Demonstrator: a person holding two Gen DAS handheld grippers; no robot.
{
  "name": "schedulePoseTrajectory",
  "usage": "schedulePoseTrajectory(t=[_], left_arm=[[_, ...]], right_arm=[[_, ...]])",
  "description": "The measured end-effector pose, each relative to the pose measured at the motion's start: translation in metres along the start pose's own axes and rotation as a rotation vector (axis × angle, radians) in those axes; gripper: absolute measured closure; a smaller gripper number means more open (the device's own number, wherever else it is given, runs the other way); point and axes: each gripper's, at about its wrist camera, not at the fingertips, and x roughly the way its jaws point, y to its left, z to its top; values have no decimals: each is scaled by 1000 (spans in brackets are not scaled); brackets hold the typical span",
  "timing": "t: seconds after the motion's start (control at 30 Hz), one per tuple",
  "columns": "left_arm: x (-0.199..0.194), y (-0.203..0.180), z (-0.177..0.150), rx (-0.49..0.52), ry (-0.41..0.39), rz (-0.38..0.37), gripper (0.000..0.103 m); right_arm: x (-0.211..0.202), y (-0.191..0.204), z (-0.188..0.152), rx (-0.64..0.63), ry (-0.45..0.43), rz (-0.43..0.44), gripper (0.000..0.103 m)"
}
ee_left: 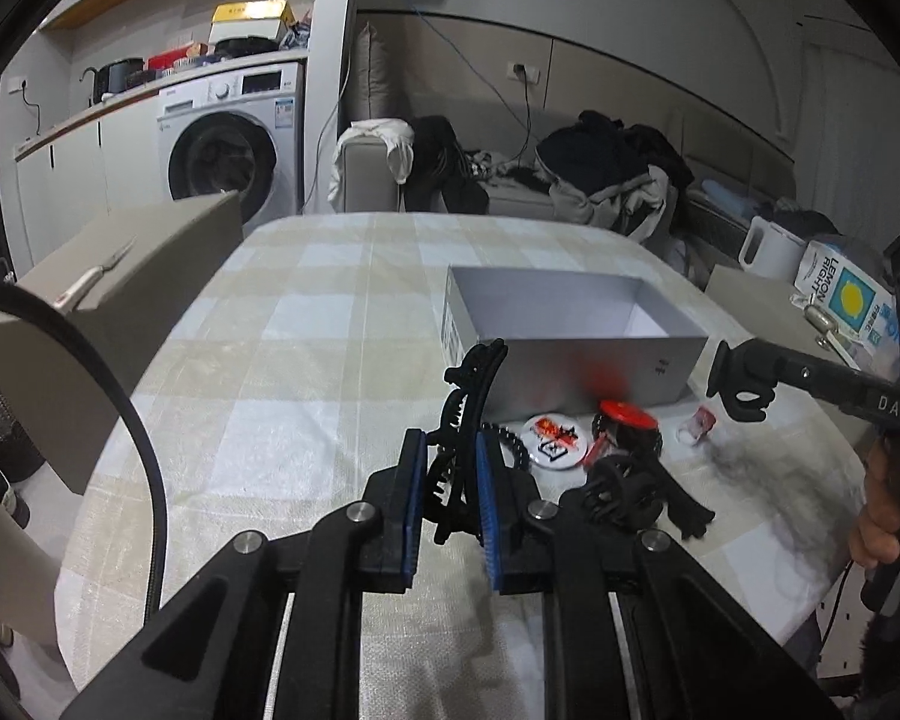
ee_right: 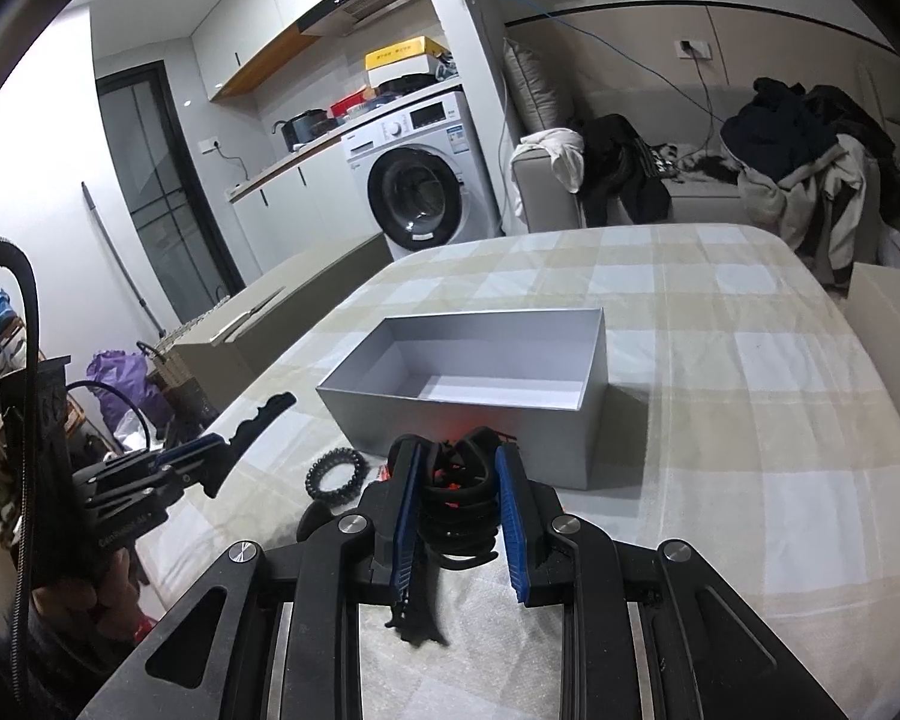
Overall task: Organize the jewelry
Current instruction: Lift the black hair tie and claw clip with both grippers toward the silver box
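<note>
An open, empty grey box (ee_left: 570,324) stands on the checked tablecloth; it also shows in the right wrist view (ee_right: 480,372). My left gripper (ee_left: 447,474) is shut on a long black hair claw clip (ee_left: 468,414), held above the table left of the box; the clip shows in the right wrist view (ee_right: 258,426). My right gripper (ee_right: 456,498) is shut on a black claw clip (ee_right: 456,504) just in front of the box; its tip with the clip shows in the left wrist view (ee_left: 741,387).
In front of the box lie a black spiral hair tie (ee_right: 337,474), a round white badge (ee_left: 553,441), a red-topped black item (ee_left: 627,426), another black clip (ee_left: 630,492) and a small clear piece (ee_left: 699,423). Cardboard boxes (ee_left: 150,276) stand left of the table.
</note>
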Motion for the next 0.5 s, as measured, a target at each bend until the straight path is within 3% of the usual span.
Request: schedulePoseTrajectory(t=[0.5], left_arm=[[7,-7,26,8,-76,-38,92]], right_arm=[[-11,-11,23,46,-66,31,80]])
